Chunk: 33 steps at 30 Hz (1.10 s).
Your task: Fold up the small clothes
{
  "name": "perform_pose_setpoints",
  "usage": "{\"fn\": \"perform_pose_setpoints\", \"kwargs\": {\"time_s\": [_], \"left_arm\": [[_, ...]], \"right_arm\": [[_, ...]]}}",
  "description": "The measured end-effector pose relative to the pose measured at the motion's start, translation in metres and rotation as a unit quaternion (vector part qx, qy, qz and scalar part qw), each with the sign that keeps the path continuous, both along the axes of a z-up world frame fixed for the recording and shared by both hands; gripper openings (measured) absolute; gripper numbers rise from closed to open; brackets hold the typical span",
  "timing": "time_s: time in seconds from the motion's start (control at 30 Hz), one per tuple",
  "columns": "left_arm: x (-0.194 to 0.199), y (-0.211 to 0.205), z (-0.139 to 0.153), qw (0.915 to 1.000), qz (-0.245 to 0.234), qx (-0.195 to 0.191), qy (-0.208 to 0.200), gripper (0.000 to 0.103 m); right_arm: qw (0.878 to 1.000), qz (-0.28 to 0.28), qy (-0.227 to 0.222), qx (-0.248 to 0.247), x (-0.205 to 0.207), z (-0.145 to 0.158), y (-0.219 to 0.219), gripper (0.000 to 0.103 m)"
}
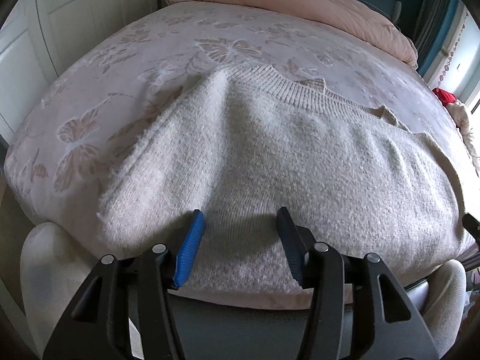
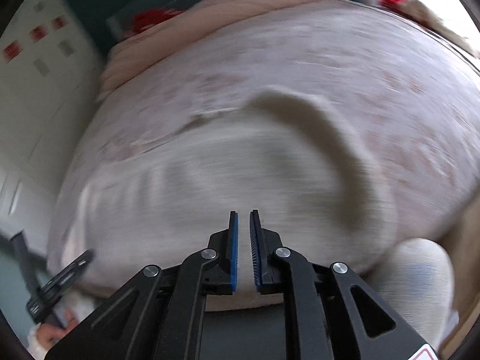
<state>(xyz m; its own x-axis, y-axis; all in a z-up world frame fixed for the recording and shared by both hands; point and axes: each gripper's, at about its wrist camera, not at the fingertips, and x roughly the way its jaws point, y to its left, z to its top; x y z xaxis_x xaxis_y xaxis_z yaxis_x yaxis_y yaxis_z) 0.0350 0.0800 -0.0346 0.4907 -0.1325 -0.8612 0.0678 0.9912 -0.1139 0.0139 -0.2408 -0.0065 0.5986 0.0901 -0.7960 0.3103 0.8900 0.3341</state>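
Right now the left gripper (image 1: 241, 234) hangs just over the near edge of the sweater (image 1: 270, 156), tilted down at it, with its two fingers spread apart and nothing between them. The right gripper (image 2: 243, 240) also points down at the sweater from above; its fingers are almost together, with only a thin gap, and they pinch nothing. Its picture is blurry, so small things there are hard to tell. The sweater is a fuzzy pale knit that lies spread on the bed (image 1: 90, 96), close to the near edge. It looks soft and floppy and probably light, so it should bend wherever it is lifted and sag in the middle. It does not look slippery, and it will not break. A good place to take hold looks like a side edge or the thick ribbed neck band (image 1: 300, 85) farther back, where the knit is firmer. Past the sweater, the flowery sheet runs on to a pink quilt (image 1: 300, 3) bunched at the far end.
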Motion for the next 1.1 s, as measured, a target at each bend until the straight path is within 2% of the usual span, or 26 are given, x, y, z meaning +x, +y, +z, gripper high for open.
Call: {"fn": "perform_pose_setpoints", "kwargs": {"time_s": [0.1, 0.17, 0.23, 0.33, 0.53, 0.7, 0.77, 0.9, 0.97, 1.0, 1.03, 1.1], "left_arm": [[-0.005, 0.007, 0.008, 0.9997, 0.013, -0.021, 0.0, 0.049], [-0.014, 0.02, 0.016, 0.9978, 0.033, -0.056, -0.011, 0.059], [-0.023, 0.038, 0.02, 0.9948, 0.064, -0.078, -0.016, 0.078], [-0.029, 0.058, 0.017, 0.9905, 0.095, -0.099, -0.012, 0.085], [-0.026, 0.09, -0.007, 0.9791, 0.137, -0.148, 0.024, 0.085], [-0.011, 0.096, -0.024, 0.9668, 0.14, -0.21, 0.042, 0.089], [-0.003, 0.1, -0.033, 0.9576, 0.157, -0.236, 0.051, 0.091], [0.006, 0.105, -0.034, 0.946, 0.177, -0.268, 0.044, 0.093], [0.007, 0.106, -0.031, 0.9459, 0.176, -0.27, 0.039, 0.08], [0.008, 0.106, -0.028, 0.9476, 0.168, -0.27, 0.034, 0.046], [0.009, 0.104, -0.025, 0.9501, 0.153, -0.269, 0.034, 0.026], [0.008, 0.103, -0.011, 0.9539, 0.146, -0.261, 0.025, 0.018]], "right_arm": [[0.997, 0.073, -0.002, -0.017, 0.023, 0.009, 0.05, 0.01], [0.994, 0.101, -0.001, -0.027, 0.036, 0.011, 0.073, 0.009], [0.992, 0.124, 0.01, -0.031, 0.054, 0.005, 0.096, 0.009], [0.991, 0.129, 0.033, -0.028, 0.075, -0.009, 0.115, 0.008], [0.988, 0.122, 0.091, -0.023, 0.107, -0.048, 0.124, 0.006], [0.987, 0.129, 0.093, -0.036, 0.11, -0.051, 0.126, 0.004], [0.986, 0.134, 0.093, -0.04, 0.111, -0.053, 0.128, 0.004], [0.987, 0.133, 0.086, -0.033, 0.11, -0.054, 0.127, 0.004], [0.987, 0.134, 0.083, -0.034, 0.109, -0.053, 0.126, 0.004], [0.987, 0.135, 0.08, -0.035, 0.109, -0.054, 0.126, 0.004], [0.987, 0.135, 0.079, -0.035, 0.109, -0.054, 0.126, 0.004], [0.988, 0.135, 0.073, -0.03, 0.106, -0.055, 0.126, 0.004]]}}
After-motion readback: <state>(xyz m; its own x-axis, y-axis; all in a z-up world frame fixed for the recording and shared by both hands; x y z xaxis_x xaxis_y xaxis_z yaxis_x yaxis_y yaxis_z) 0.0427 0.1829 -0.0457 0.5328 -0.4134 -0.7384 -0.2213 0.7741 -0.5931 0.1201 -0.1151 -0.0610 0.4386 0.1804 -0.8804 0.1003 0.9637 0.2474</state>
